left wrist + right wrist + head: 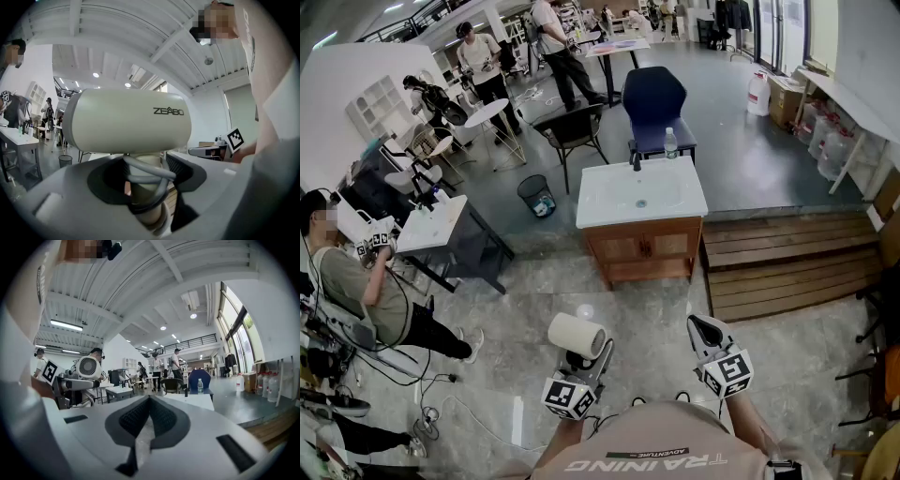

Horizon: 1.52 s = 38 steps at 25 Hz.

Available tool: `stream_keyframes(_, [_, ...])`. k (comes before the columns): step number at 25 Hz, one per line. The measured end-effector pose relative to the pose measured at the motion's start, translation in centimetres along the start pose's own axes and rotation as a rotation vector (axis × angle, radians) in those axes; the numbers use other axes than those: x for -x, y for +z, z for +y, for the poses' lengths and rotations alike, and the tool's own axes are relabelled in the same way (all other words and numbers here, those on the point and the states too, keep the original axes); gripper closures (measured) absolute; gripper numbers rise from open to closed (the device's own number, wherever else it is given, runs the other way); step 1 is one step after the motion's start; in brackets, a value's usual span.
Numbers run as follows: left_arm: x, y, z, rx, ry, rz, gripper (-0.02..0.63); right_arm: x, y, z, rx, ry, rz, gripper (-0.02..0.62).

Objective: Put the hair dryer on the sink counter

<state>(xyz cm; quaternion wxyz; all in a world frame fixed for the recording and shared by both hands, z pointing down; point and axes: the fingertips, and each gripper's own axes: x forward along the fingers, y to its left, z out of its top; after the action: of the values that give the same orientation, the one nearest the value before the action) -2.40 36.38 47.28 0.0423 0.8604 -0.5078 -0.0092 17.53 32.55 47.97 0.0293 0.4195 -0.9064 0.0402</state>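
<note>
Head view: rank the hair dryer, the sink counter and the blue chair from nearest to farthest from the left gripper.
1. The hair dryer, gripped by its handle in the left gripper.
2. The sink counter, ahead across the floor.
3. The blue chair, behind the sink counter.

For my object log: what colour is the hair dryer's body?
The hair dryer is cream white; the left gripper view shows it best.
</note>
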Motion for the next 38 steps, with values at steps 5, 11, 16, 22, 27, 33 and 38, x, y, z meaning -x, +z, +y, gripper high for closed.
stream_keyframes(5, [0.2,-0.3,0.3,0.003,0.008,0.004,0.359,-0.6,-0.2,0.5,0.013,0.02,0.009,0.591])
stream_keyframes(11, [1.2,-1.2,0.2,0.032,0.016,0.022,0.359,0.4,-1.0,1.0,0.02,-0.009,0.029,0.589])
stream_keyframes(16, [1.8,-1.1,1.2,0.048,-0.004,0.027,0.359,0.9,-1.2,1.7,0.0,-0.03,0.03,0.589])
stream_keyframes(22, [1.8,-1.4,2.2,0.052,-0.021,0.038,0.359,1.1,-2.4,2.2,-0.021,-0.059,0.049,0.589])
stream_keyframes(27, [1.1,-1.6,2.2,0.063,-0.024,0.019,0.359,1.6,-2.5,2.9,0.006,-0.085,0.038,0.589])
stream_keyframes(33, [1.5,-0.5,-0.5,0.076,0.023,-0.017,0.357,2.4,-1.9,3.3,0.064,-0.01,0.051,0.589])
stream_keyframes(38, [1.8,-0.3,-1.6,0.089,0.059,-0.024,0.359,1.2,-3.4,2.7,0.11,0.04,0.059,0.589])
